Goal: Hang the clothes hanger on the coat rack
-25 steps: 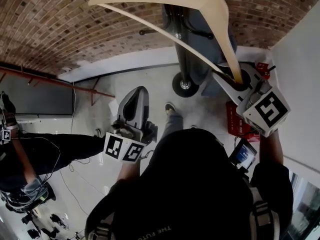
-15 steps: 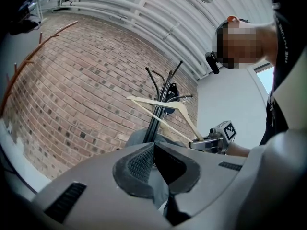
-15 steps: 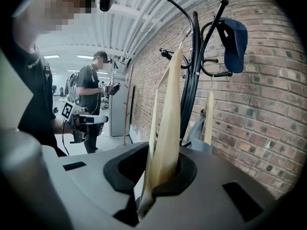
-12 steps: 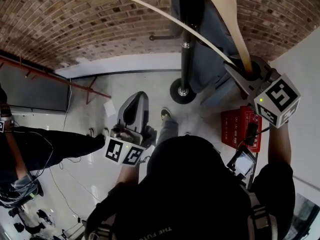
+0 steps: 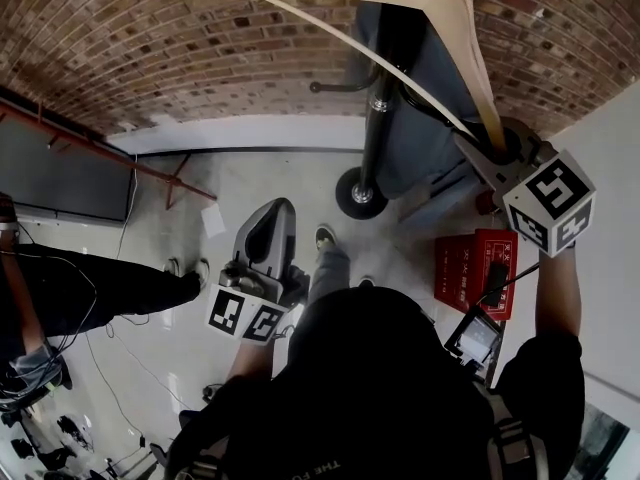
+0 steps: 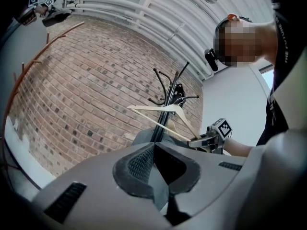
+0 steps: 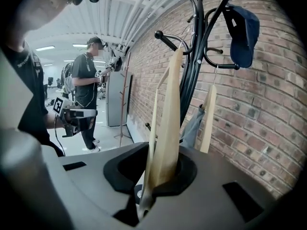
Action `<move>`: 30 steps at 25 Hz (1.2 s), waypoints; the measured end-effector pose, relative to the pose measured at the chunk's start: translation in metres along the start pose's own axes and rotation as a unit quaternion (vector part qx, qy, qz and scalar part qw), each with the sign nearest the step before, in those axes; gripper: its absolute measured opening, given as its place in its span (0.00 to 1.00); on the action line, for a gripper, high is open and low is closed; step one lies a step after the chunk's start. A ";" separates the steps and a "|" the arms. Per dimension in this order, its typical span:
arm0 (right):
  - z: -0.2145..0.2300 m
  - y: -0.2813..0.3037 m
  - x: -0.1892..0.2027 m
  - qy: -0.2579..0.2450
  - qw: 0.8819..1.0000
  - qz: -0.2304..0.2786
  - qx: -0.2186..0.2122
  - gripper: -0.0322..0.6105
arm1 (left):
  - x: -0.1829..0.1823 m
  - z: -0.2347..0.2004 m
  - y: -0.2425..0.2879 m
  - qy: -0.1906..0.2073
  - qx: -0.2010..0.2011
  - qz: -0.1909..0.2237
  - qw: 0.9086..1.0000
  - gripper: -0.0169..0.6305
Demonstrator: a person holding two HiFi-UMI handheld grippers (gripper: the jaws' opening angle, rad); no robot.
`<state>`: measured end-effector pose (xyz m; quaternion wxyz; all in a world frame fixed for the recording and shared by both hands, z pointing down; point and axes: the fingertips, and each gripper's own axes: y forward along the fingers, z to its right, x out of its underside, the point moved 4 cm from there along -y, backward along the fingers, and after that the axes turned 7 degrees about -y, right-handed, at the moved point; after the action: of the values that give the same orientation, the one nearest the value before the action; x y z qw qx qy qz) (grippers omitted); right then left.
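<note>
While rt tool (image 5: 489, 154) clamps hanger (image 7: 170, 123), far end tilted up

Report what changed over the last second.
The right claw, shut on the wooden hanger, carried it rightward in the head view, in toward the coat rack. Nothing was taken up or let go. The left claw stayed low, shut and empty.
</note>
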<state>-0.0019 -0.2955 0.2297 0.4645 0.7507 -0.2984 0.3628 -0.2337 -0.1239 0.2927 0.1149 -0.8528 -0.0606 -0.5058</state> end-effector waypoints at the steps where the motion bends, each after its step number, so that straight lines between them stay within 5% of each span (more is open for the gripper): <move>1: 0.001 0.002 0.001 0.001 1.000 -0.005 0.000 0.12 | 0.000 -0.001 -0.001 -0.001 -0.002 0.000 1.000 0.06; 30: 0.013 0.030 0.010 -0.042 0.994 -0.099 0.011 0.12 | -0.009 -0.018 -0.014 0.000 -0.021 0.001 1.000 0.06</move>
<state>-0.0165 -0.3201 0.2481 0.4767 0.7964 -0.2376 0.2864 -0.2567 -0.1145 0.2955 0.0980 -0.8553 -0.0490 -0.5065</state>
